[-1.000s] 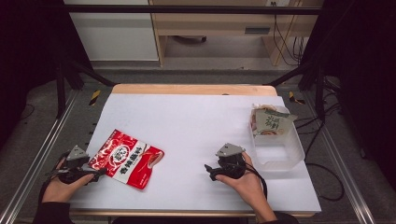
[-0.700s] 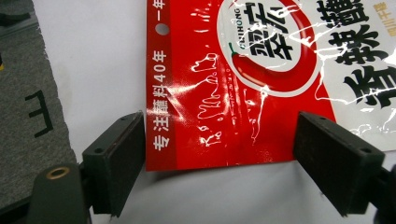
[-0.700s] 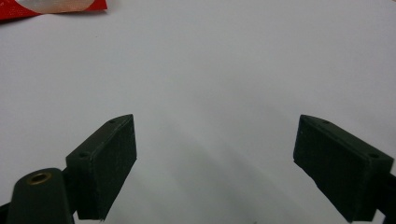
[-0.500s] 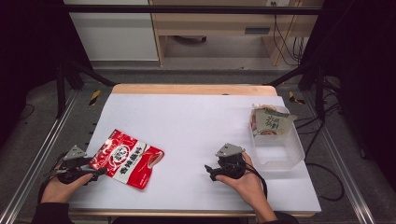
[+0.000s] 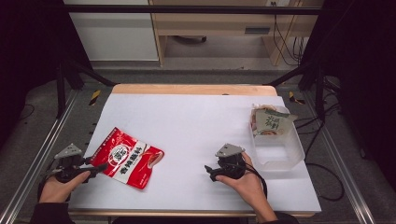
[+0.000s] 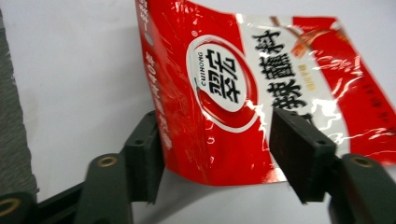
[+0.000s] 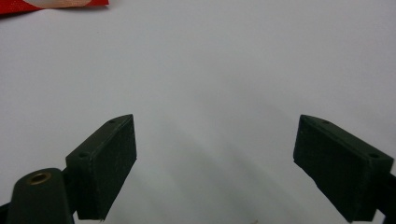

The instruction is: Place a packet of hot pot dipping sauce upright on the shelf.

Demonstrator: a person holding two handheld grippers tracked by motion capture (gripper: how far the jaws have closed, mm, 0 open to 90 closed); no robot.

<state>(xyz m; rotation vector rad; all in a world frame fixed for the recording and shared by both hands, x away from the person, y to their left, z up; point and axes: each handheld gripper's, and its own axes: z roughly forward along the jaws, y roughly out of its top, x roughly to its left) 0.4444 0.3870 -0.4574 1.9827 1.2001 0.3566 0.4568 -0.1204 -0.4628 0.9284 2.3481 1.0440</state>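
The red sauce packet (image 6: 261, 93) looks light, glossy and floppy, likely slippery, so its flat sealed edge is the best hold. It lies at the white table (image 5: 196, 121)'s near-left, its near corner between the left gripper (image 6: 217, 149)'s jaws. Those jaws have just been closing; the pads seem not yet pressing, though I can't be sure.

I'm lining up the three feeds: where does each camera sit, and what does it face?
High view: above the near table edge, facing forward and down; both hands, left gripper, right gripper.
Left gripper view: rides the left gripper, jaws around the glossy red foil pouch.
Right gripper view: right gripper over white tabletop.
Shared: the pouch.
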